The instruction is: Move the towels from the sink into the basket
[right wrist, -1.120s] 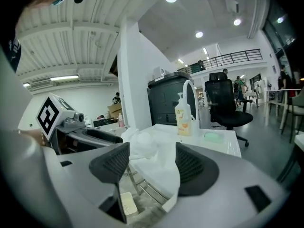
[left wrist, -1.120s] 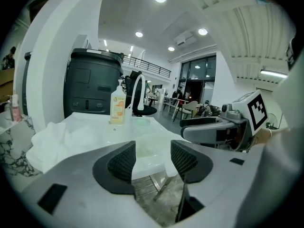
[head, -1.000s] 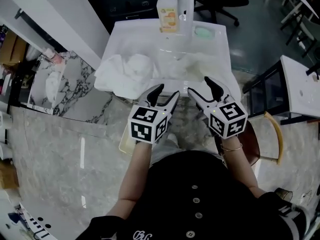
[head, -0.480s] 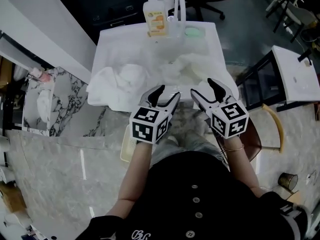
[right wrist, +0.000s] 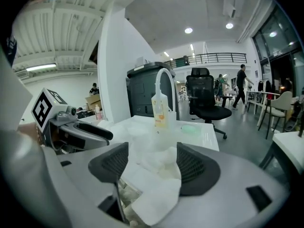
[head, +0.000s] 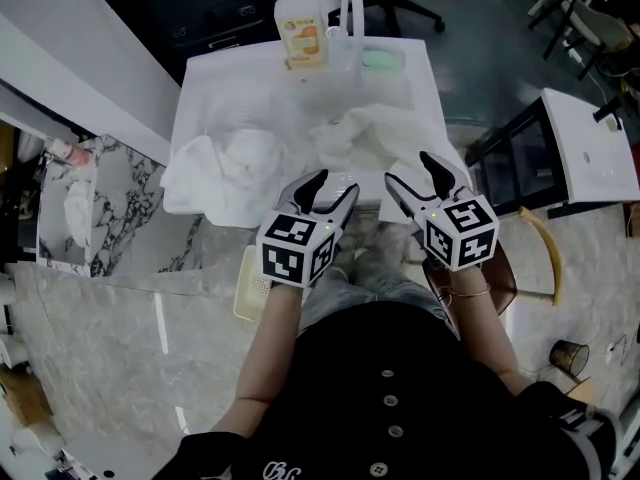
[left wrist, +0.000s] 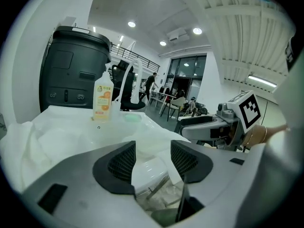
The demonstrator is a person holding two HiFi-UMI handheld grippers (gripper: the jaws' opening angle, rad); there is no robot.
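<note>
- The left gripper and the right gripper are held side by side at mid-frame of the head view, just before the sink's front rim. Both sets of jaws are released, with nothing clenched.
- A pale yellow basket is seen just left of the left gripper's marker cube, below the sink and partly hidden by the forearm.
- One towel is bunched in the sink and spills over the front rim. It lies in line between the right jaws but is not pressed by them.
- Only bare rim is framed by the left jaws. A second towel is draped over the sink's left edge.
- Judgement: the reach is in hand. The right jaws should be carried onto a thick fold rather than the thin hem, and closed fully before lifting, so that the cloth is not dragged against the faucet or the soap bottle.
- Against the earlier frames, both grippers are found nearer the rim, and the right one now overlaps the towel. The spread of the left jaws is unchanged.
</note>
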